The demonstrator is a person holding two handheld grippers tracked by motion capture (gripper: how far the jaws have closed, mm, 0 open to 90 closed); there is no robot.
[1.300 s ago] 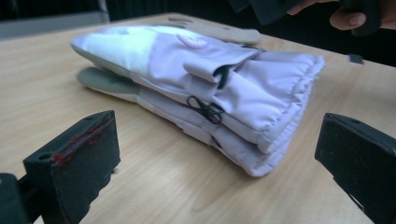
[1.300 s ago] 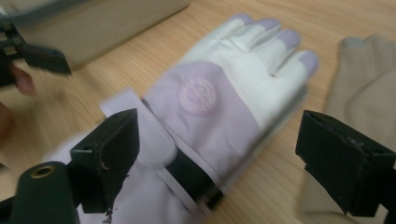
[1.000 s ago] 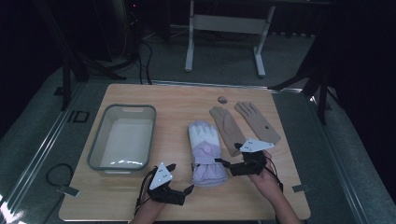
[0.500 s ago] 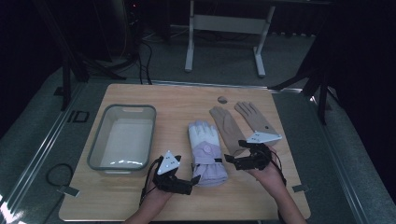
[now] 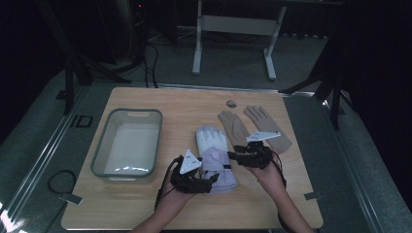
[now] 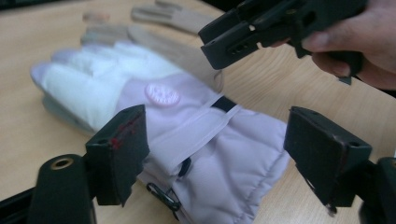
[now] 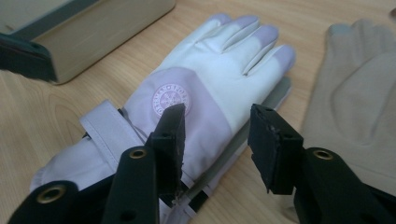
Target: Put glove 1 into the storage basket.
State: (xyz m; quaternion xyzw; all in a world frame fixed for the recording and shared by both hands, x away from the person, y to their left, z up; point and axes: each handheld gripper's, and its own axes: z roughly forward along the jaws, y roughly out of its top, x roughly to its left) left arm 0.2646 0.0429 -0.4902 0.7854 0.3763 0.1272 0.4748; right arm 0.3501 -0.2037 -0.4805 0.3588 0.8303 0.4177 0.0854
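Lying flat near the middle of the wooden table (image 5: 145, 102), just right of the grey plastic bin (image 5: 127, 143): a padded lilac-and-white ski glove (image 5: 214, 156), fingers pointing away from the person, cuff toward the person. Showing a round pale badge (image 7: 171, 99) on the back and a strap across the wrist.

Hovering at the cuff of the ski glove, on its left side: the left gripper (image 5: 206, 179), jaws having just been closing, standing fairly wide now, with the quilted cuff between them but not pressed.

Reaching the ski glove from its right edge, near the strap: the right gripper (image 5: 234, 156), jaws having just been closing too, standing at about half width now, straddling the glove's edge; pressing on the fabric or not, cannot tell.

Lying just right of the ski glove: two flat tan knit gloves (image 5: 252, 125), side by side. Beyond them, apart: a small round grey object (image 5: 231, 103), too small for naming.
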